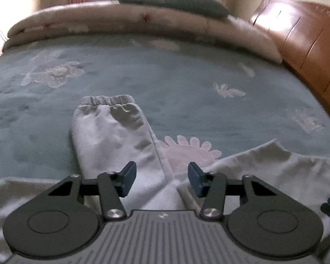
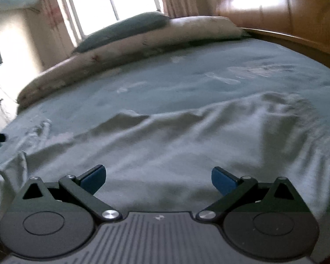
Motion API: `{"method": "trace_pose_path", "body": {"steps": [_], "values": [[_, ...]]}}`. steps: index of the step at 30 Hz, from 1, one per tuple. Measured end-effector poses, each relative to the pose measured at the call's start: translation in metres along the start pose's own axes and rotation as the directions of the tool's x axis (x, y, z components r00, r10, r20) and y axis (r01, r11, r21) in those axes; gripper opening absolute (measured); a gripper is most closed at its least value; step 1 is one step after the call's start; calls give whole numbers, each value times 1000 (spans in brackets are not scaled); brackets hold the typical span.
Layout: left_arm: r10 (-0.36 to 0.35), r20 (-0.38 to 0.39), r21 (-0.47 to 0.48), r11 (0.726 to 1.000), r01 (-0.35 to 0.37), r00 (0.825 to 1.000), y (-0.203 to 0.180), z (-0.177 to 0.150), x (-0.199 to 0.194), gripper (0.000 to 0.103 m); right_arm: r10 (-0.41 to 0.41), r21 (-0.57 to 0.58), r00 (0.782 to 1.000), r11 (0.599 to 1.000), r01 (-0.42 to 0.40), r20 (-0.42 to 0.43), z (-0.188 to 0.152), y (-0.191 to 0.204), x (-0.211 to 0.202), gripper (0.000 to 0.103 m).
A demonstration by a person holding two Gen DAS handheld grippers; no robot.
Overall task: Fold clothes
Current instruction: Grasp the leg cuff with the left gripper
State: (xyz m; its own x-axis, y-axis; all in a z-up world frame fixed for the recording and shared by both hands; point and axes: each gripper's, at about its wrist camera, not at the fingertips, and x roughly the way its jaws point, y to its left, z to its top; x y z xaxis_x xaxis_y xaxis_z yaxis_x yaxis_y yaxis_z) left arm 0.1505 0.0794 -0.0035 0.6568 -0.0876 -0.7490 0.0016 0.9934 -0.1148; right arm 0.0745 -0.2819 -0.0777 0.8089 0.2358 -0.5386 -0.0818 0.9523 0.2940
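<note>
the left gripper (image 1: 162, 179) hangs over a pale grey garment (image 1: 112, 140) spread on a blue-green bedspread (image 1: 165, 77). its jaws stand partly apart with nothing pinched between the blue pads (image 1: 128, 179); cloth lies below the gap, and whether the tips touch it cannot be told. a sleeve or leg with an elastic cuff (image 1: 109, 101) runs straight ahead of the jaws, its seam passing under the gap. another part of the garment spreads off to the right of the right jaw.

the right gripper (image 2: 158, 181) has its jaws wide apart and empty, pointing across a broad, rumpled stretch of the garment (image 2: 187, 136) that fills the space ahead of and beneath both pads (image 2: 223, 181).

beyond the garment, far ahead of both jaws, a rolled quilt (image 1: 132, 22) carries a pillow (image 1: 171, 0). a wooden headboard (image 1: 308, 50) lies to the right.
</note>
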Motion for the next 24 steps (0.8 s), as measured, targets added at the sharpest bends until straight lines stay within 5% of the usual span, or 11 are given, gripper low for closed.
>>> {"method": "trace_pose_path", "body": {"steps": [4,9,14,16,24], "values": [[48,-119,34,998,-44,992,-19,35,48,49,62,-38,998,997,-61,33,-10,11,17,103],[171,-256,82,985,-155,951,-39,56,111,49,60,-111,998,992,-59,5,-9,19,23,103],[269,-317,86,963,-255,909,-39,54,145,48,98,-12,995,995,-99,-9,-6,4,27,103],[266,-317,69,964,-257,910,-37,52,146,47,112,21,994,994,-111,-9,-6,0,28,103],[291,-324,50,955,-291,900,-34,47,141,9,116,47,993,992,-116,-11,-6,-2,28,103]]}}
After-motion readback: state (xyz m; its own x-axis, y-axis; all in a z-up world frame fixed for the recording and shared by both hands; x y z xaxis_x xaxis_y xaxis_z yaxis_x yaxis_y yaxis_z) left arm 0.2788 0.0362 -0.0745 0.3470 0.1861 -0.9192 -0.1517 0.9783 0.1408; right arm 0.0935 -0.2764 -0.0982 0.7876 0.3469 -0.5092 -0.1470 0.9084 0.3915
